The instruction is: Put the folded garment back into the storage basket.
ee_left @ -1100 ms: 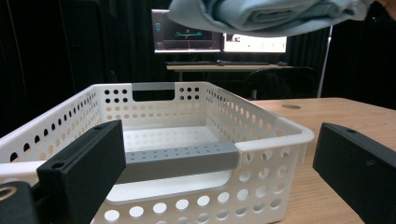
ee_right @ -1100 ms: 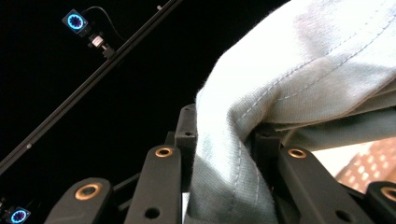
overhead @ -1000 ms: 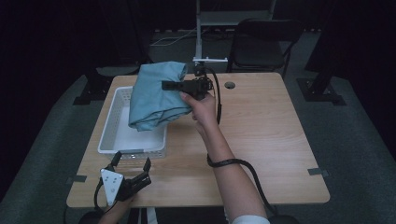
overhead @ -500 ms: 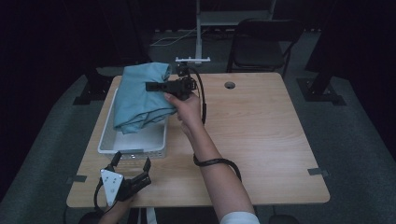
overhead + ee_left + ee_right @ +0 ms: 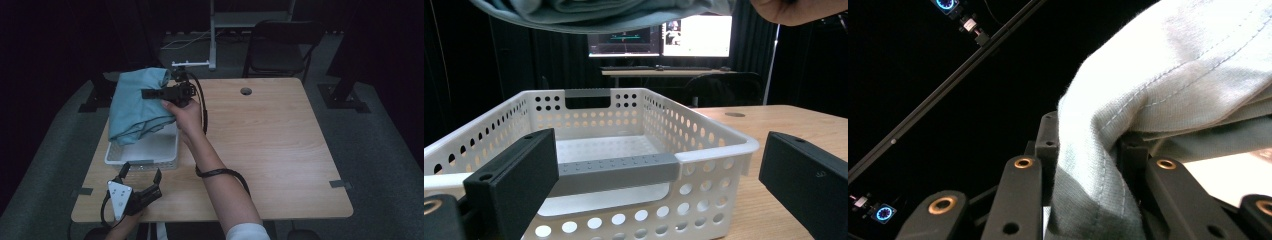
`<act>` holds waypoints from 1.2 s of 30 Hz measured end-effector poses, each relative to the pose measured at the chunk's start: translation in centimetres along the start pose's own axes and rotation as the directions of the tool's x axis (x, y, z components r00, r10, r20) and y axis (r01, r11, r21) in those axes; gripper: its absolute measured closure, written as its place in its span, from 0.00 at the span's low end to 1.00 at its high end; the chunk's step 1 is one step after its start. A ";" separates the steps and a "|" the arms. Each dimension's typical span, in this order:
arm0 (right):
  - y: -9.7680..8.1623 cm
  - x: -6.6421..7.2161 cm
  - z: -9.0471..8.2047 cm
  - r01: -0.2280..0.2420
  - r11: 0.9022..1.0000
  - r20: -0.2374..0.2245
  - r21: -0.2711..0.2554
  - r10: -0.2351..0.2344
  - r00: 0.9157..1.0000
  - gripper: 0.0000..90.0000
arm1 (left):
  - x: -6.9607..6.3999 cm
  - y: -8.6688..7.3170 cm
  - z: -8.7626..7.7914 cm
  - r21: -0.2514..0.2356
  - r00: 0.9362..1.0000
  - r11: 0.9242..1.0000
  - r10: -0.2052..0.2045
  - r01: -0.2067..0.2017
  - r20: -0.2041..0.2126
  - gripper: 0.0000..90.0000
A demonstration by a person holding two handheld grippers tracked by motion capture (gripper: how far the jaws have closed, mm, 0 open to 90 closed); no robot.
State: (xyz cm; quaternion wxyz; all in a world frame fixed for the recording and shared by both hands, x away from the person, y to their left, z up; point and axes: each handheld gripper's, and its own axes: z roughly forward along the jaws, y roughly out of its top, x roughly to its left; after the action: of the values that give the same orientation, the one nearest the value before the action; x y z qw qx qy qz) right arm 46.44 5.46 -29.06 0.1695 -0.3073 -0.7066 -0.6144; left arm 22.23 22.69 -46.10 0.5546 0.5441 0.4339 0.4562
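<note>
A folded light-blue cloth [image 5: 137,102] hangs above the white perforated basket [image 5: 144,151] at the table's left. My right gripper [image 5: 150,93] is shut on the cloth and holds it in the air, the fabric pinched between its jaws [image 5: 1088,165]. In the left gripper view the cloth [image 5: 599,12] hangs over the basket [image 5: 624,150]. Near the table's front left edge my left gripper [image 5: 140,174] stands open, its jaws wide apart in front of the basket's near wall with nothing between them.
The wooden table [image 5: 270,140] has a round cable hole [image 5: 245,91] at the back. A black chair [image 5: 280,47] and a stand stand behind the table. Monitors [image 5: 664,37] glow on a far desk.
My right gripper has carried the cloth leftward, from above the basket's right edge to over the basket's back left. The left gripper has stayed put.
</note>
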 end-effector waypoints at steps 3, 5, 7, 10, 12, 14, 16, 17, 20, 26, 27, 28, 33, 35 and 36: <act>0.0 0.0 0.6 -0.005 1.000 -0.012 -0.006 0.005 1.000 0.80 | 0.0 0.0 0.0 -0.001 1.000 1.000 0.000 0.000 0.000 0.04; 0.1 0.0 0.9 -0.010 1.000 -0.020 -0.009 0.010 1.000 0.80 | 0.0 0.0 0.0 -0.001 1.000 1.000 0.000 0.000 0.001 0.04; 0.1 0.1 1.1 -0.006 1.000 -0.020 -0.008 0.006 1.000 0.80 | 0.0 0.0 0.0 -0.001 1.000 1.000 0.000 0.000 0.001 0.04; 0.4 0.3 1.8 -0.005 1.000 -0.026 -0.001 0.005 1.000 0.80 | 0.0 0.0 0.0 -0.003 1.000 1.000 0.000 0.000 0.005 0.04; 0.5 0.3 2.0 -0.005 1.000 -0.030 -0.004 0.005 1.000 0.80 | 0.0 0.0 -0.1 -0.004 1.000 1.000 0.000 0.000 0.007 0.04; 0.5 0.3 2.2 -0.009 1.000 -0.032 -0.009 0.009 0.999 0.80 | 0.0 0.0 -0.1 -0.004 1.000 1.000 -0.001 0.001 0.008 0.04; 0.5 0.2 2.2 -0.016 1.000 -0.038 -0.013 0.016 0.999 0.80 | 0.0 0.0 -0.1 -0.005 1.000 1.000 -0.001 0.001 0.010 0.04; 0.5 0.1 2.3 -0.017 1.000 -0.041 -0.013 0.016 0.999 0.80 | 0.0 0.0 -0.1 -0.005 1.000 1.000 -0.001 0.001 0.011 0.04; 0.4 0.0 2.4 -0.023 1.000 -0.042 -0.009 0.022 0.999 0.80 | 0.1 0.0 -0.1 -0.005 1.000 1.000 -0.001 0.001 0.016 0.04; 0.2 -0.3 2.7 -0.030 1.000 -0.041 -0.003 0.029 0.999 0.80 | 0.1 0.0 -0.1 -0.006 1.000 1.000 -0.001 0.001 0.019 0.04; 0.1 -0.4 2.8 -0.030 1.000 -0.039 0.000 0.030 0.999 0.80 | 0.1 0.0 -0.1 -0.006 1.000 1.000 -0.001 0.001 0.019 0.04; 0.1 -0.4 2.8 -0.030 1.000 -0.039 0.000 0.030 0.999 0.80 | 0.1 0.0 -0.1 -0.006 1.000 1.000 -0.001 0.001 0.019 0.04; -0.5 -1.4 3.3 -0.062 0.998 -0.034 0.007 0.062 0.997 0.80 | 0.1 0.0 -0.1 -0.008 1.000 1.000 -0.002 0.002 0.020 0.04; -0.8 -1.6 3.5 -0.063 0.998 -0.032 0.015 0.063 0.997 0.80 | 0.1 0.0 -0.1 -0.007 1.000 1.000 -0.002 0.002 0.021 0.04; -0.9 -1.7 3.6 -0.069 0.997 -0.030 0.017 0.069 0.997 0.80 | 0.1 0.0 -0.1 -0.006 1.000 1.000 -0.002 0.002 0.022 0.04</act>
State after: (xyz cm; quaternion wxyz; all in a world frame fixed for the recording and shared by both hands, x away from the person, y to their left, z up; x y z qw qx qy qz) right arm 47.66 8.52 -31.51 0.2037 -0.3208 -0.6977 -0.6073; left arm 22.17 22.78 -46.11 0.5614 0.5469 0.4268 0.4512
